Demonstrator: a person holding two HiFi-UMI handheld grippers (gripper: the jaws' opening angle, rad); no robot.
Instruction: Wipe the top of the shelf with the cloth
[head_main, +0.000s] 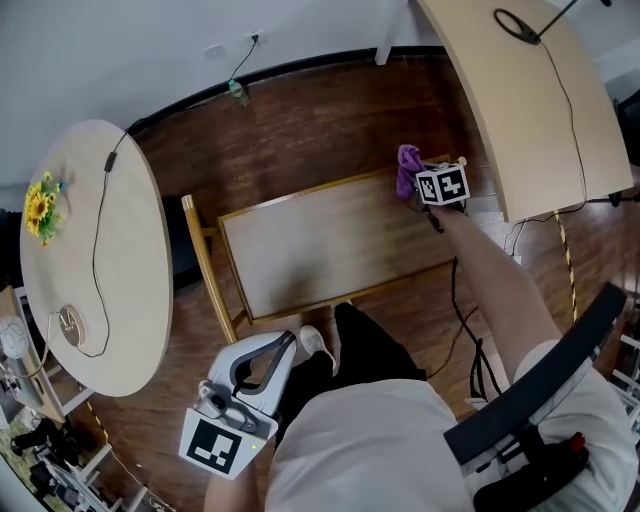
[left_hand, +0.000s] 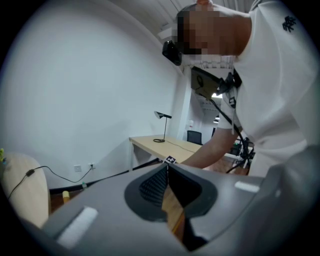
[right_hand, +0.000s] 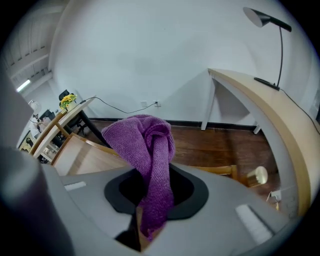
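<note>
So the person is leaning over a low wooden shelf (head_main: 208, 262) in the middle of the room, right arm stretched way out. The right gripper (head_main: 418, 190) is over the far right corner of the shelf's worktop (head_main: 330, 250), and its jaws are clamped tight on a purple cloth (head_main: 407, 168). From that gripper's own view the cloth is bunched up in a big lump past the jaws, with a strip of it running down between them. It sits right at the corner edge, but I honestly can't tell if it's actually pressing on the wood there. The marker cube (head_main: 443, 185) on that gripper faces up toward the head camera. The left gripper (head_main: 287, 343) is just held low by the person's body, near side of the shelf, well away from the cloth. Its jaws are closed together with nothing in them. The rest of the worktop is bare pale wood. Off to the left is a round table (head_main: 125, 310) with some yellow flowers (head_main: 40, 205) and a black cable lying across it. On the far right there's a long desk (head_main: 540, 110), with a desk lamp (right_hand: 270, 22) showing on it in the right gripper view. Dark wooden floor (head_main: 330, 120) all round.
</note>
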